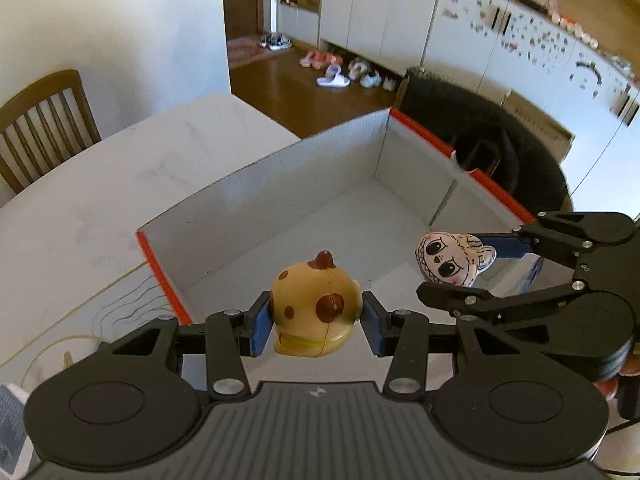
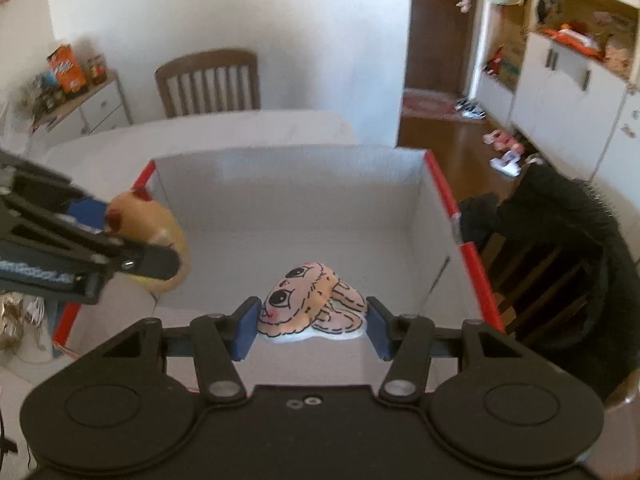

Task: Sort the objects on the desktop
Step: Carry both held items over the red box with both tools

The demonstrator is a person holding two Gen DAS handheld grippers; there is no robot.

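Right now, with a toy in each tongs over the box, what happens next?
Probably lower a bit, then let go. The left tongs grip the yellow spotted toy and the right tongs grip the cartoon face toy, both above the empty box.
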